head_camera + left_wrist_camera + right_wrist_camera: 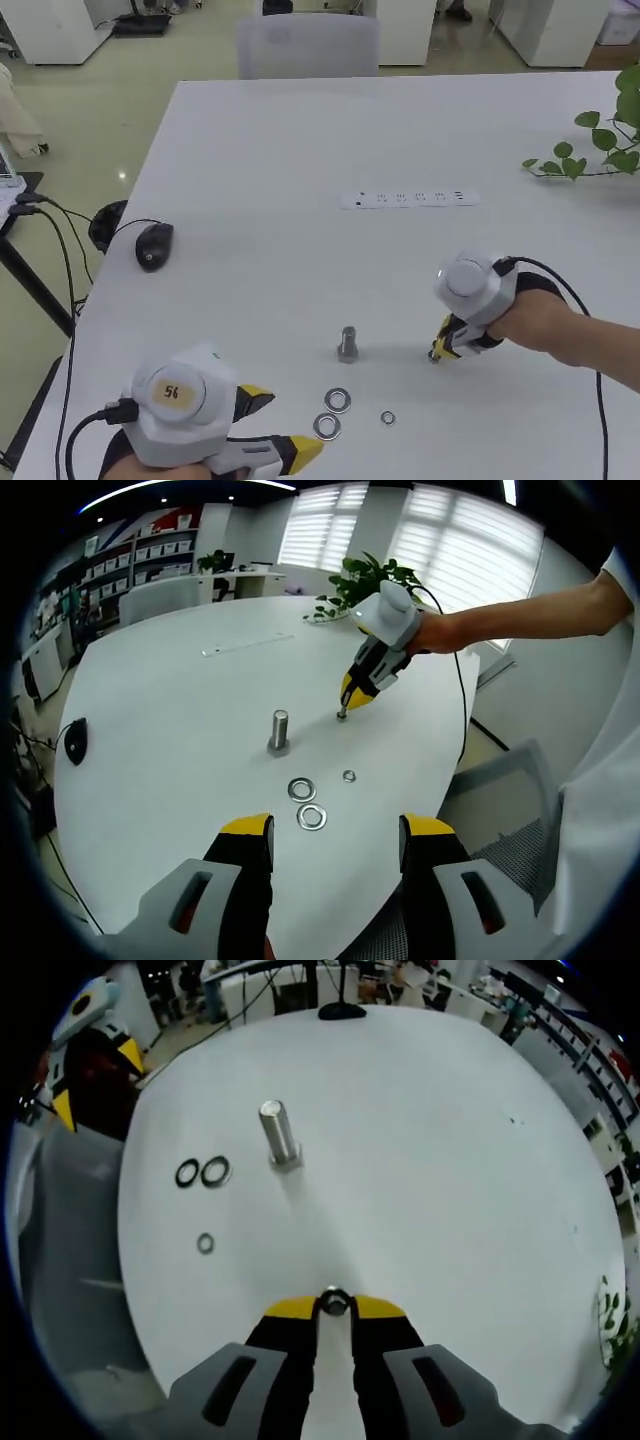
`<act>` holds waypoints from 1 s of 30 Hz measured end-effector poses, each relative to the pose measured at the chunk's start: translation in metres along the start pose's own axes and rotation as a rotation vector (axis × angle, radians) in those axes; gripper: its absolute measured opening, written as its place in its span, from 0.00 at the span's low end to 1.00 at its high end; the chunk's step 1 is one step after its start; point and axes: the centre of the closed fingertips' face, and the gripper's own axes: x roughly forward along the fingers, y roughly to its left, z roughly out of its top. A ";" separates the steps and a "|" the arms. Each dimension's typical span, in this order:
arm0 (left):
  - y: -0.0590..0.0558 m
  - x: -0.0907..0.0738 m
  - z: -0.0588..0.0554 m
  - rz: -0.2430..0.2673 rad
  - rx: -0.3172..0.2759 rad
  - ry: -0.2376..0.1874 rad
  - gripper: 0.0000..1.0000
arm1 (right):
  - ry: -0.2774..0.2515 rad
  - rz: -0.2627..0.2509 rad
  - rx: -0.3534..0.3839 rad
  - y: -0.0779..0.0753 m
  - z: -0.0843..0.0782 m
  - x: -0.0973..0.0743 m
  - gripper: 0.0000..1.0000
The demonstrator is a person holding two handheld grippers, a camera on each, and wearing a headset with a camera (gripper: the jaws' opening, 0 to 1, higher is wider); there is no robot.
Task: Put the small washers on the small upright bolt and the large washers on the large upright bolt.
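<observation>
- Washers (338, 400) lie loose near the big bolt (347, 343); a bump could scatter them.
- Right gripper (334, 1312) pinches a tiny metal bit (334, 1300); it may slip.
- Left gripper (337, 826) fingers are apart, empty.

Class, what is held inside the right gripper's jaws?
The right gripper pinches a small round metal piece; the jaws cover the rest, so bolt or washer is unclear.

The left claw (282, 425) and right claw (437, 352) look alike: pale grey plastic bodies and black fingers (245, 880) capped with yellow tips. A round orange sticker (172, 392) with handwritten digits sits on the left one. Black cables (601, 420) trail from both. The person wears a white short sleeve (621, 568).
</observation>
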 end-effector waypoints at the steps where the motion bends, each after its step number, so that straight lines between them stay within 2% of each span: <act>1: 0.000 0.000 0.000 0.001 -0.002 -0.001 0.50 | 0.000 0.000 0.001 0.000 0.000 0.001 0.13; 7: 0.002 -0.001 -0.002 0.006 -0.007 0.002 0.50 | 0.006 -0.003 -0.001 -0.001 -0.003 0.007 0.14; 16: -0.002 0.004 -0.001 -0.009 0.001 0.006 0.50 | -0.026 -0.021 -0.008 0.000 -0.001 0.000 0.20; 23: -0.005 0.006 0.001 -0.017 0.014 0.012 0.50 | -0.072 -0.079 -0.014 -0.006 0.003 -0.019 0.24; 30: -0.005 0.005 0.003 -0.016 0.021 0.011 0.50 | -0.120 -0.119 -0.014 -0.001 0.004 -0.040 0.25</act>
